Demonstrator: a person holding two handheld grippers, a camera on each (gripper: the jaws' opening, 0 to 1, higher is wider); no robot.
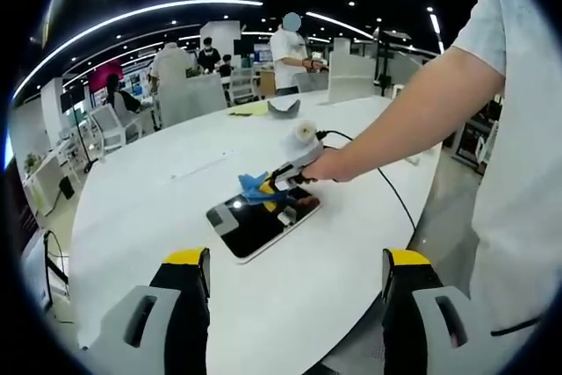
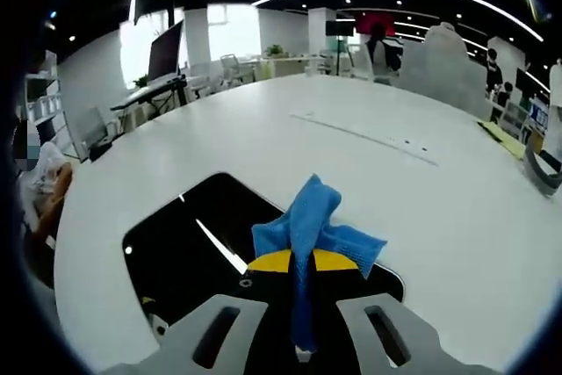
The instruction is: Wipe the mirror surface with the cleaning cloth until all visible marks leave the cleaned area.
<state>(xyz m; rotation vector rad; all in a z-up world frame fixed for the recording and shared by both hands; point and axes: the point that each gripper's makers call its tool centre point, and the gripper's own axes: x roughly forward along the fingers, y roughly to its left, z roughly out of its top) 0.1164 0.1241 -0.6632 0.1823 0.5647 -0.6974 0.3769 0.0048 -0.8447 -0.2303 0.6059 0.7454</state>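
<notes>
A dark rectangular mirror [image 1: 255, 224] with a white rim lies flat on the white table [image 1: 158, 191]. My right gripper [image 1: 274, 189], held by a hand, is shut on a blue cleaning cloth [image 1: 255, 188] and presses it onto the mirror's far part. In the right gripper view the blue cloth [image 2: 312, 230] sticks out from between my closed jaws [image 2: 303, 274] over the mirror [image 2: 189, 261], which reflects ceiling lights. My left gripper [image 1: 294, 283] hovers open above the table's near edge, well short of the mirror, with nothing between its fingers.
A grey dish-like object [image 1: 284, 108] and a yellow sheet [image 1: 250, 109] lie at the table's far side. A black cable [image 1: 391, 191] runs from the right gripper across the table. Chairs [image 1: 198, 98], desks and people stand beyond the table.
</notes>
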